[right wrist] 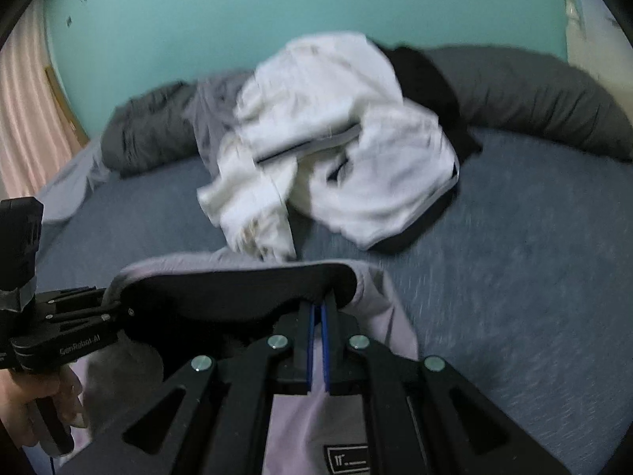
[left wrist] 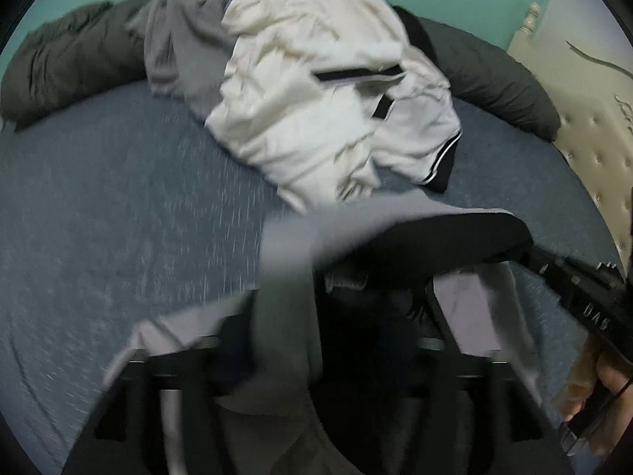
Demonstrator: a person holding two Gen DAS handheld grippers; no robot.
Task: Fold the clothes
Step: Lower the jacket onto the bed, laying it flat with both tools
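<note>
Two grippers share one lavender-grey garment [right wrist: 379, 289], which hangs low at 6 o'clock in both views, above the blue bedsheet [right wrist: 514, 277]. The right gripper [right wrist: 316, 340] has its jaws clenched on a fold of that cloth, blue pads pressed together with fabric running down between them. The left gripper [left wrist: 312, 356] is draped and blurred; cloth passes between its fingers, but I cannot tell whether they are pinching it or merely wearing it.

Slipping looks like the main risk: if the left side is only draped, any pull from the right would drag the cloth free and bunch the fold. The hem trailing toward 12 o'clock lies near the white garment [left wrist: 316, 91] in the pile, so it might snag that piece and pull it along (motion blur suggests brisk handling).

Only the right wrist view shows the clenched pads, a label [right wrist: 346, 459] on the fabric at 6 o'clock, and a pink curtain [right wrist: 23, 118] at 9 o'clock. Only the left wrist view shows the tufted headboard [left wrist: 585, 146] at 3 o'clock and the black-trimmed hem [left wrist: 443, 166] of the white piece clearly.
</note>
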